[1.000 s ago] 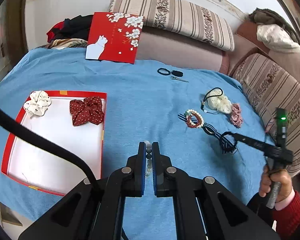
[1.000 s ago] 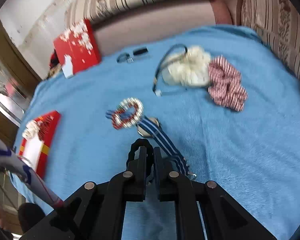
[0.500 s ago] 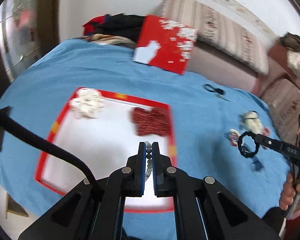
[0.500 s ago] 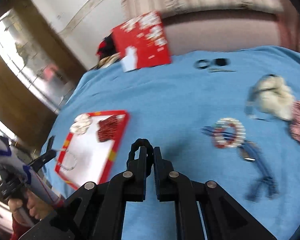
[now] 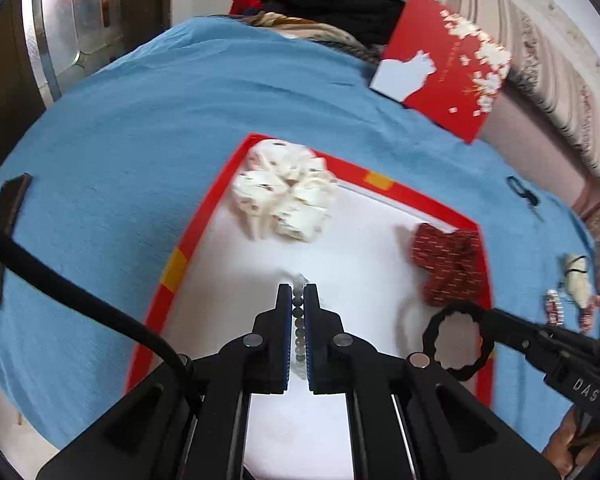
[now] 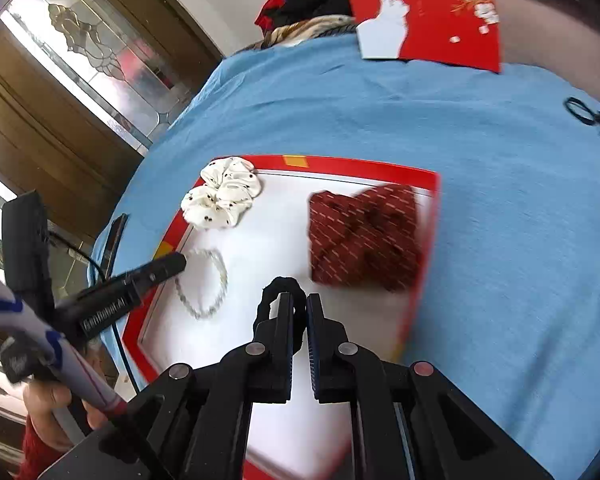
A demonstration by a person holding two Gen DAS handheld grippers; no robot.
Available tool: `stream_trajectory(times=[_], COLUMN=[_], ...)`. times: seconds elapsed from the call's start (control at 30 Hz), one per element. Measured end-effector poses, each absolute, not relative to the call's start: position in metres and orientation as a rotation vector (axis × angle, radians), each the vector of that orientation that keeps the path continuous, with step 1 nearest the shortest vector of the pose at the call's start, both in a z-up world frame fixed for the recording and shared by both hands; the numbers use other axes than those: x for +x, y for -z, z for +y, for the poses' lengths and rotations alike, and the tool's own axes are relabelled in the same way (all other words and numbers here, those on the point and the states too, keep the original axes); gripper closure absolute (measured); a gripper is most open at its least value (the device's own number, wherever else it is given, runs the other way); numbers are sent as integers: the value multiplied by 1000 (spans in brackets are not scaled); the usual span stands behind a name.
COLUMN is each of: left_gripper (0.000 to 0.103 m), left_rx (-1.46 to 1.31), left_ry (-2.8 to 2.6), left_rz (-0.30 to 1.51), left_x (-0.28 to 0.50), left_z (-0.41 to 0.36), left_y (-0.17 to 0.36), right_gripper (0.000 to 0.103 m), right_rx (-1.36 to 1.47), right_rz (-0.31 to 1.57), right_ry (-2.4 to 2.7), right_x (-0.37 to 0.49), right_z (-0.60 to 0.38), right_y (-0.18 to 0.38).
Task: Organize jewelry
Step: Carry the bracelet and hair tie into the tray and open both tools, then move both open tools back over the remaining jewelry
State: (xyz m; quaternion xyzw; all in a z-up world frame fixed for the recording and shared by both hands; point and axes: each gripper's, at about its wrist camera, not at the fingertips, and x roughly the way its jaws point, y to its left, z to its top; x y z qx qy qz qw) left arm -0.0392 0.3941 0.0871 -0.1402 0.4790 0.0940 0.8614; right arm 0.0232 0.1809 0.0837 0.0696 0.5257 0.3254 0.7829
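Observation:
My left gripper (image 5: 298,294) is shut on a clear bead bracelet (image 5: 298,320) and holds it over the white floor of the red-rimmed tray (image 5: 204,216). The bracelet hangs as a loop in the right wrist view (image 6: 212,280), beside the left gripper's fingers (image 6: 168,266). My right gripper (image 6: 300,304) is shut on a black wavy hair tie (image 6: 278,292), also seen in the left wrist view (image 5: 458,338), over the tray's right part. A white dotted scrunchie (image 5: 284,196) and a dark red scrunchie (image 5: 448,264) lie in the tray (image 6: 420,172).
The tray sits on a blue cloth (image 5: 140,140). A red box lid with a white cat (image 5: 440,68) leans at the back. Loose hair ties (image 6: 588,114) and more jewelry (image 5: 572,292) lie to the right. A phone (image 5: 4,216) lies at the left edge.
Both grippers have swung left from the loose jewelry to over the tray, each carrying its item. The tray now fills both views.

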Motion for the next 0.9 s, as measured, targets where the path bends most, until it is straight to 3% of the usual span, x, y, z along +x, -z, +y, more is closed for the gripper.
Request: stream_trajectory(times=[0.4, 0.53, 0.67, 0.73, 0.8, 0.9], left_gripper=[98, 98, 97, 94, 81, 72], left_rx=[-307, -330, -335, -333, -324, -293], left_ry=[-266, -269, -292, -302, -294, -278], left_rz=[1024, 1000, 978, 966, 932, 878], left_x=[-37, -46, -63, -73, -84, -97], left_z=[422, 425, 421, 414, 402, 377], left_y=[-67, -76, -92, -104, -120, -146], right_gripper=[95, 69, 64, 58, 55, 55], right_rx=[99, 104, 95, 88, 72, 44], right_rz=[1158, 1146, 1097, 1073, 1046, 1020], right_ry=[-675, -675, -695, -701, -686, -637], right_x=[71, 75, 60, 47, 36, 19], right_z=[251, 249, 225, 206, 184, 142], right_y=[-60, -66, -89, -100, -107, -112])
